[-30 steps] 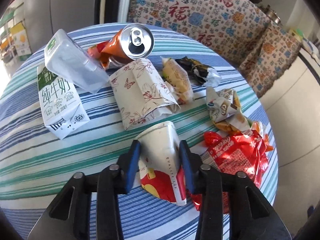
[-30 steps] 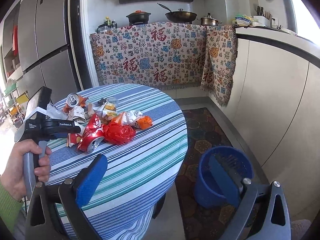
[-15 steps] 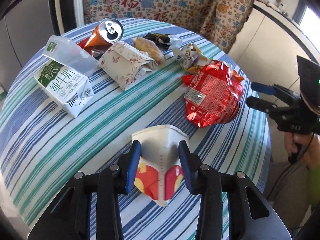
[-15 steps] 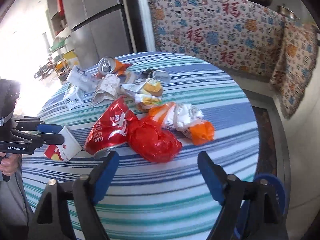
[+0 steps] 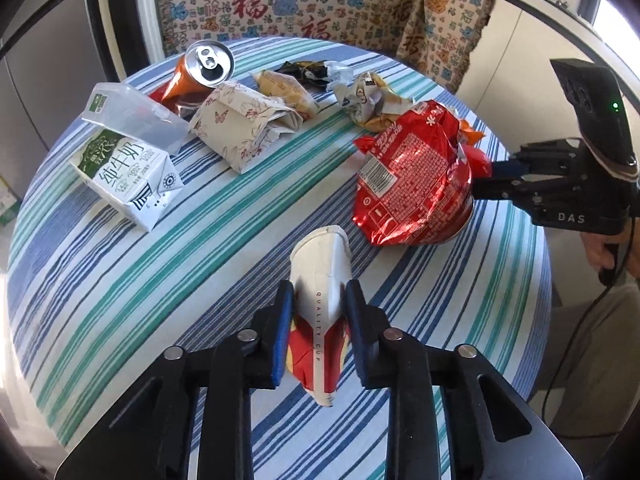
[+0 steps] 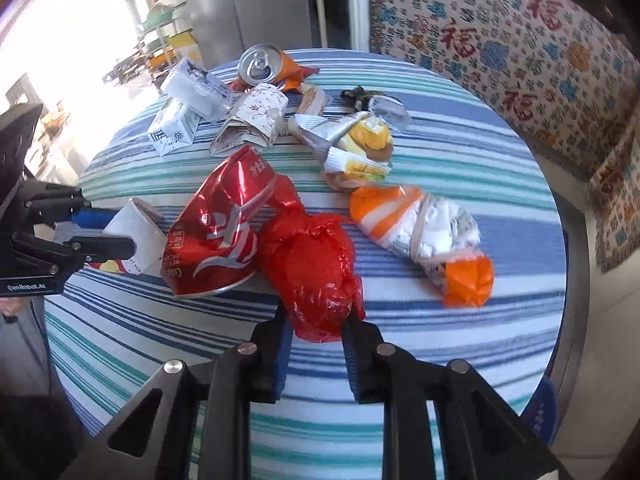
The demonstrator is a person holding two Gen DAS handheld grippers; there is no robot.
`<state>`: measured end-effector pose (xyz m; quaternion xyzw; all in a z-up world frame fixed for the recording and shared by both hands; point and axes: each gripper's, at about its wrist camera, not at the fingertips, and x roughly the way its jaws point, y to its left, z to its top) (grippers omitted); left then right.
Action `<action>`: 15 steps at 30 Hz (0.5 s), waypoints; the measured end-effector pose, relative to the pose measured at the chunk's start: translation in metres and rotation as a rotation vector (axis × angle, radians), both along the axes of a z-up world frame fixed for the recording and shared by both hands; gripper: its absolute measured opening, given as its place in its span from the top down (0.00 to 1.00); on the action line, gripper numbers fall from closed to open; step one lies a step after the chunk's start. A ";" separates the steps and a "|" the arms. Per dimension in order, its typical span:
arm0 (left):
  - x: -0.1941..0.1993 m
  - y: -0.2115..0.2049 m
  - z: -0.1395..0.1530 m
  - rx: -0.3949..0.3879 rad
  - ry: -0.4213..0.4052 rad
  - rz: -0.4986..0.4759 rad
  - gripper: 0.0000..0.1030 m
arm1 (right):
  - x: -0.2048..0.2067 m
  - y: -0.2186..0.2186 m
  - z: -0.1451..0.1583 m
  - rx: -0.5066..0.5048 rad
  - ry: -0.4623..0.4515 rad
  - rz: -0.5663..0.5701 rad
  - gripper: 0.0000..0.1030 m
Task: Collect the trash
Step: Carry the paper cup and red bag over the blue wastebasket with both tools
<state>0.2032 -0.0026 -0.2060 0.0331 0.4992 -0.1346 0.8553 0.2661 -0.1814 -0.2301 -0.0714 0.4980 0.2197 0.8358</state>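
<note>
**Both jaws closing on trash at the striped counter**

The round counter (image 5: 100, 288), under its blue, green and white striped cloth, fills both views, with litter piled toward twelve o'clock. Biggest piece in the left wrist view: the crushed red cola wrapper (image 5: 416, 184) at two o'clock, lying flat. At ten o'clock sits the milk carton (image 5: 128, 176), a clear plastic box (image 5: 132, 116) leaning on it; just beside that, at eleven, the folded butterfly-print paper bag (image 5: 248, 128), and behind it an opened drink can (image 5: 210, 63) tipped on its side.

Down at six o'clock the left gripper (image 5: 320, 332) has the flattened paper cup (image 5: 322, 280) between its blue pads, jaws closing in on the cup's sides and pinching it narrow.

Over to the right wrist view: the right gripper (image 6: 316, 344) sits at six o'clock, jaws closing on the near end of the crumpled red plastic bag (image 6: 316, 272), which lies dead centre, touching the cola wrapper. At three o'clock lies an orange-and-white wrapper (image 6: 424, 236).
</note>
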 end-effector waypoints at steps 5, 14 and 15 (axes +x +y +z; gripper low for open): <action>-0.007 0.009 0.007 -0.032 -0.015 0.056 0.85 | -0.034 -0.029 0.013 0.095 -0.004 -0.159 0.79; -0.019 0.002 0.046 -0.164 -0.076 0.114 0.86 | -0.056 -0.067 0.034 0.168 -0.087 -0.283 0.79; -0.018 -0.005 0.051 -0.173 -0.082 0.110 0.86 | -0.056 -0.080 0.038 0.175 -0.094 -0.312 0.79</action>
